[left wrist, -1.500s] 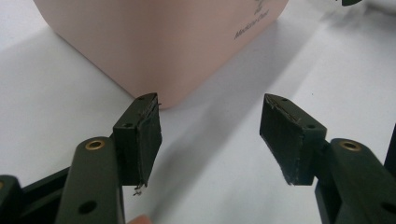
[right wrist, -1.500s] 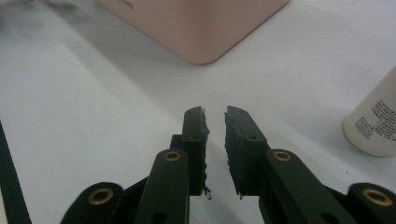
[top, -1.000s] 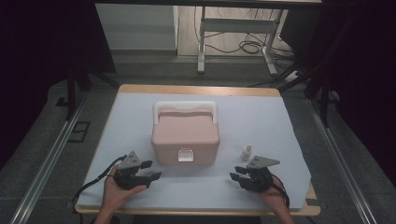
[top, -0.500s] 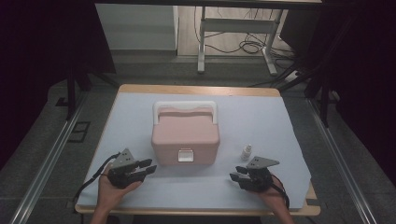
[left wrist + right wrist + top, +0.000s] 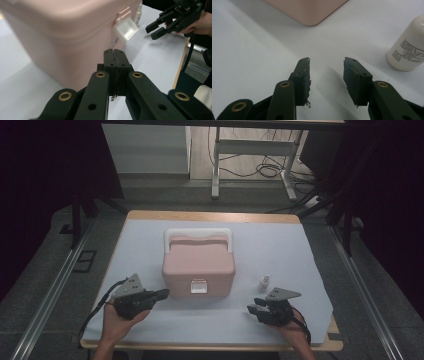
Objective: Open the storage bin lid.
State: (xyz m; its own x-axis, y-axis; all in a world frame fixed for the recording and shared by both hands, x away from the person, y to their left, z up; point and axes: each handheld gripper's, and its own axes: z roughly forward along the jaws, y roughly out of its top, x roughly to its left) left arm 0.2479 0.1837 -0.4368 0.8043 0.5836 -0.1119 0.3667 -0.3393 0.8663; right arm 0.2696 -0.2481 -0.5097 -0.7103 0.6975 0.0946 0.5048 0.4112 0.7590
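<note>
the pink storage box (image 5: 198,265) is looking like smooth, satin plastic, its white latch (image 5: 125,28) glossier. the small white bottle (image 5: 407,50) is showing glossy plastic with a printed label. matt black plastic jaws are carrying brass-coloured rivets. a matt white sheet (image 5: 300,250) is covering the wooden table (image 5: 210,216).

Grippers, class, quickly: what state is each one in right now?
Left gripper: fingers have just closed, nothing between them.
Right gripper: fingers open, holding nothing.

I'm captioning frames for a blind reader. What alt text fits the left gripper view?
The left claw, jaws shut on nothing, points at a pink box with a white latch on a white table; the right claw stands open beyond.
</note>
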